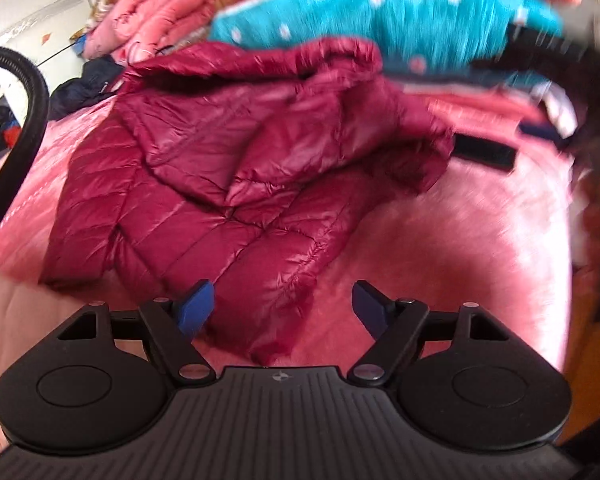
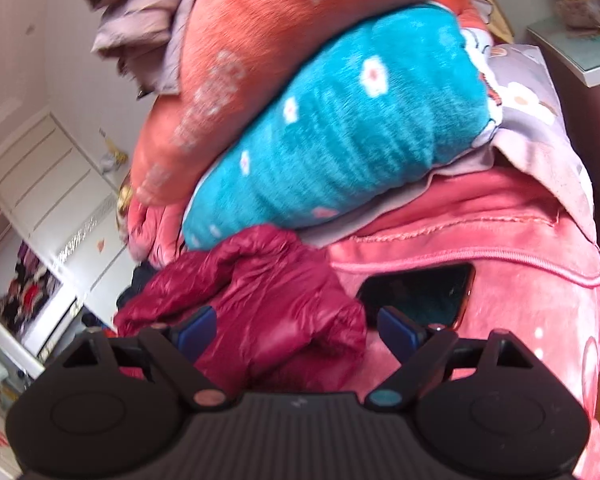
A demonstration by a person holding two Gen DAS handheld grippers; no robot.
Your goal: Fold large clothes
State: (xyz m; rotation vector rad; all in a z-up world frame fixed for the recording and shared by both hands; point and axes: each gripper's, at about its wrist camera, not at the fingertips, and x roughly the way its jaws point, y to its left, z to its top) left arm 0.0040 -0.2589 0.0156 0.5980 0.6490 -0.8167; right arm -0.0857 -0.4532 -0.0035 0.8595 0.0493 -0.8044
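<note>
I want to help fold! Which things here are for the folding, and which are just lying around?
For the folding:
- dark red puffer jacket
- left hand-held gripper, open
- right hand-held gripper, open

Just lying around:
- phone
- teal flowered blanket
- orange blanket

Left gripper [image 1: 283, 309]: black ribbed body, 2 blue pads [image 1: 196, 307], silver screws

White panelled wardrobe [image 2: 48, 184], daylit white wall [image 2: 16, 40].
</note>
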